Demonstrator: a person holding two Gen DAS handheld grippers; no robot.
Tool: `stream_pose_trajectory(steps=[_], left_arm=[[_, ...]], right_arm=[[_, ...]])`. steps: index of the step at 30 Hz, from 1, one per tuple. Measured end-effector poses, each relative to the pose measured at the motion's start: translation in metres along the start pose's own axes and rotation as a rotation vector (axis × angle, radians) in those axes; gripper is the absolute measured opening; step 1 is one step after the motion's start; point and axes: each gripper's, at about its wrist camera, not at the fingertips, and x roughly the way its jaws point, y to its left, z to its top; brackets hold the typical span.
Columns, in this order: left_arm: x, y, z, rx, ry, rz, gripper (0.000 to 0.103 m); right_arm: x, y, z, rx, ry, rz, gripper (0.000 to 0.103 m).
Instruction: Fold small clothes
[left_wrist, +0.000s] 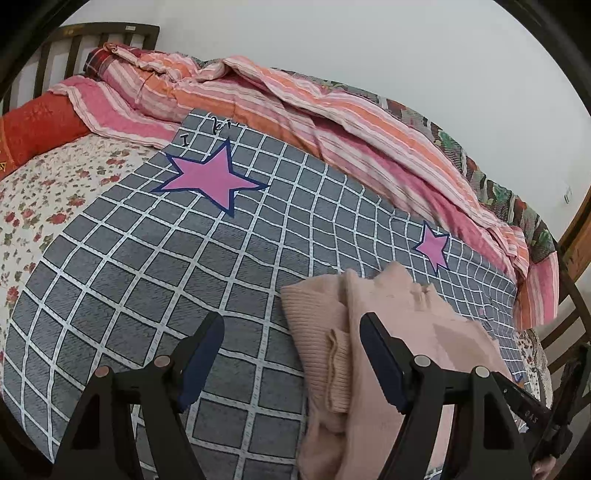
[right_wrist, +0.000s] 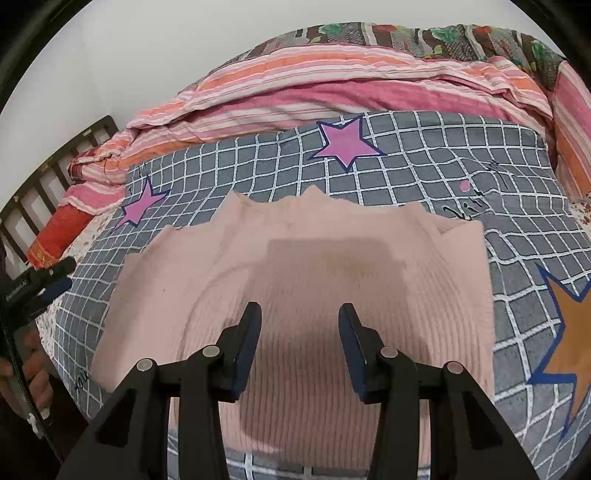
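Note:
A pale pink ribbed sweater (right_wrist: 303, 258) lies flat on the grey checked blanket (right_wrist: 424, 177). In the left wrist view the sweater (left_wrist: 399, 314) fills the lower right, with a ribbed sleeve (left_wrist: 332, 369) folded along its left edge. My left gripper (left_wrist: 293, 319) is open wide over that left edge; one finger is above the blanket, the other above the sweater. My right gripper (right_wrist: 301, 308) hovers open over the sweater's lower middle, nothing pinched between its pads. The left gripper (right_wrist: 48, 280) also shows at the right wrist view's left edge, held by a hand (right_wrist: 33, 373).
A striped pink and orange quilt (left_wrist: 332, 122) is bunched along the far side of the bed. A red pillow (left_wrist: 40, 125) and a dark slatted headboard (left_wrist: 74, 44) sit at the left. A floral sheet (left_wrist: 48, 195) borders the blanket. Pink stars (left_wrist: 210, 177) mark the blanket.

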Motion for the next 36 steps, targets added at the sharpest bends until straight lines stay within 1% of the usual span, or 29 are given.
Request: stream_pose_trajectory(steps=[3,8,13,16,20,22,24,31,36], left_arm=[[0.006,0.004,-0.001,-0.003,0.016,-0.014,0.074],[0.016,0.004,-0.007,0.023,0.057,-0.067,0.074],[0.021,0.001,-0.02,0.041,0.101,-0.127,0.074],[0.024,-0.003,-0.036,0.047,0.145,-0.177,0.074],[0.023,-0.007,-0.057,0.066,0.182,-0.175,0.074],[0.023,-0.009,-0.066,0.079,0.2,-0.171,0.074],[0.02,-0.011,-0.073,0.092,0.2,-0.159,0.074],[0.01,-0.012,-0.085,0.097,0.211,-0.158,0.075],[0.006,-0.01,-0.093,0.092,0.213,-0.164,0.076]], right_arm=[[0.012,0.001,0.005,0.006,0.004,0.007,0.043],[0.041,0.012,0.014,-0.01,0.039,-0.005,0.043],[0.071,0.025,0.023,-0.033,0.057,-0.039,0.045],[0.083,0.031,0.024,-0.073,0.064,-0.076,0.046],[0.077,0.034,0.021,-0.092,0.075,-0.096,0.046],[0.068,0.038,0.015,-0.116,0.07,-0.099,0.046],[0.058,0.041,0.006,-0.147,0.059,-0.106,0.046],[0.025,0.046,-0.026,-0.209,0.018,-0.112,0.046],[0.012,0.05,-0.042,-0.23,0.011,-0.119,0.046]])
